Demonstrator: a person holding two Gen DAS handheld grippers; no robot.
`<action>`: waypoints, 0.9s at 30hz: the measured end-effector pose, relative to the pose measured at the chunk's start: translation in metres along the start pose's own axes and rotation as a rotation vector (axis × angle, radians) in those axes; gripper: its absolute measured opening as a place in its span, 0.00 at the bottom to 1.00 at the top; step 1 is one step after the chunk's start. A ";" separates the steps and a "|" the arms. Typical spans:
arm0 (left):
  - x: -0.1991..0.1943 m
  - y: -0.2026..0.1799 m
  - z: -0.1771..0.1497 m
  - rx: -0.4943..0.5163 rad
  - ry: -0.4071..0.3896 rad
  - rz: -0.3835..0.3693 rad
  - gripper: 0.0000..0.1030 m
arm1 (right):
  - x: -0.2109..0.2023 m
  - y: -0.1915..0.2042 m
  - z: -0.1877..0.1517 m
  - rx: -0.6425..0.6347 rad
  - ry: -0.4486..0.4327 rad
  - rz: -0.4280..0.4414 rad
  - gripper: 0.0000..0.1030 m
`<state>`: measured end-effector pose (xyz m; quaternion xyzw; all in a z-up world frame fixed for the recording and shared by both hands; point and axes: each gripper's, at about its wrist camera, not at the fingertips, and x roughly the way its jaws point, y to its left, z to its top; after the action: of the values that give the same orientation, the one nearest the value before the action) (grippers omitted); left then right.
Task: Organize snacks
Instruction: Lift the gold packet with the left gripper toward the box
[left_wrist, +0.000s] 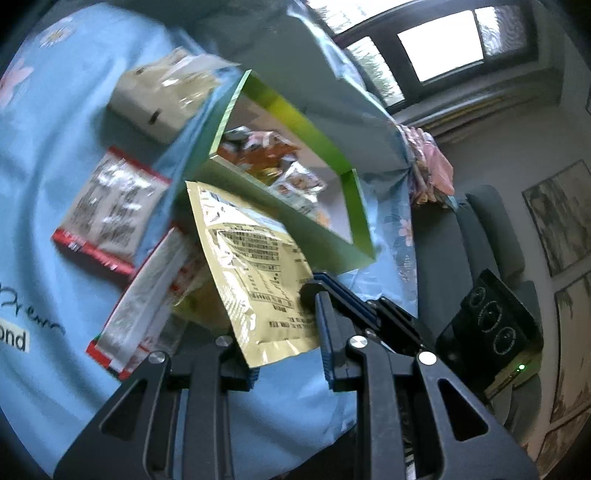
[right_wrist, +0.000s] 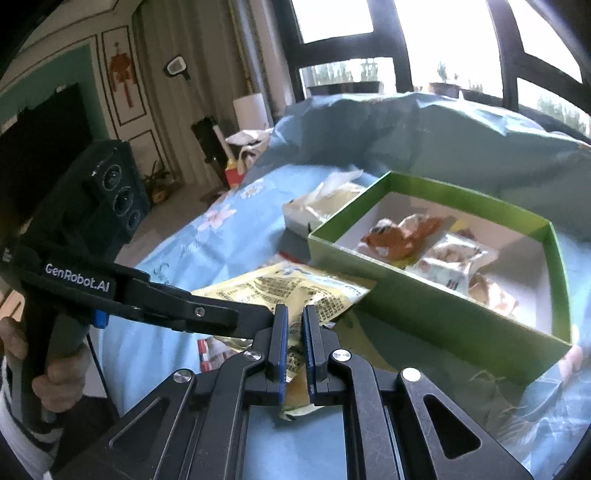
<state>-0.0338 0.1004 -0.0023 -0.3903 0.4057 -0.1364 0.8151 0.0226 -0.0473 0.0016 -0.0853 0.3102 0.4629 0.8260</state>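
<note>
Foil gives the gold pouch (left_wrist: 255, 266) its crinkled, shiny skin, printed with blocks of small black text; it is flat and roughly rectangular, lifted clear of the blue flowered cloth (left_wrist: 44, 177), which is soft and creased. Both tools clamp it: the left gripper (left_wrist: 286, 350) is closed on one lower edge, and the right gripper (right_wrist: 293, 350) is closed on another edge, their blue-padded fingers (right_wrist: 280, 332) pressing the foil. In the left wrist view the pouch's long axis runs up and away from the fingers, its far sealed end pointing toward the near wall of the green box (left_wrist: 354, 206). That box is stiff card, rectangular, open on top, white inside, holding several crumpled glossy wrappers (right_wrist: 402, 232). On the cloth beside it lie two flat red-edged packets (left_wrist: 107, 210) with clear, reflective faces, and a pale cardboard carton (left_wrist: 147, 107). A hand (right_wrist: 22, 354) grips the left tool's handle in the right wrist view.
</note>
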 end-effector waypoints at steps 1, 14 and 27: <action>0.002 -0.004 0.002 0.008 -0.003 0.000 0.23 | -0.003 -0.002 0.002 0.005 -0.011 -0.005 0.09; 0.047 -0.050 0.055 0.101 -0.001 -0.076 0.22 | -0.011 -0.047 0.033 0.043 -0.069 -0.057 0.03; 0.062 -0.020 0.053 0.042 0.061 0.002 0.58 | -0.013 -0.103 0.000 0.264 0.037 -0.005 0.51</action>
<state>0.0484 0.0818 -0.0026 -0.3684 0.4281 -0.1558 0.8104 0.1022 -0.1143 -0.0059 0.0150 0.3836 0.4143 0.8252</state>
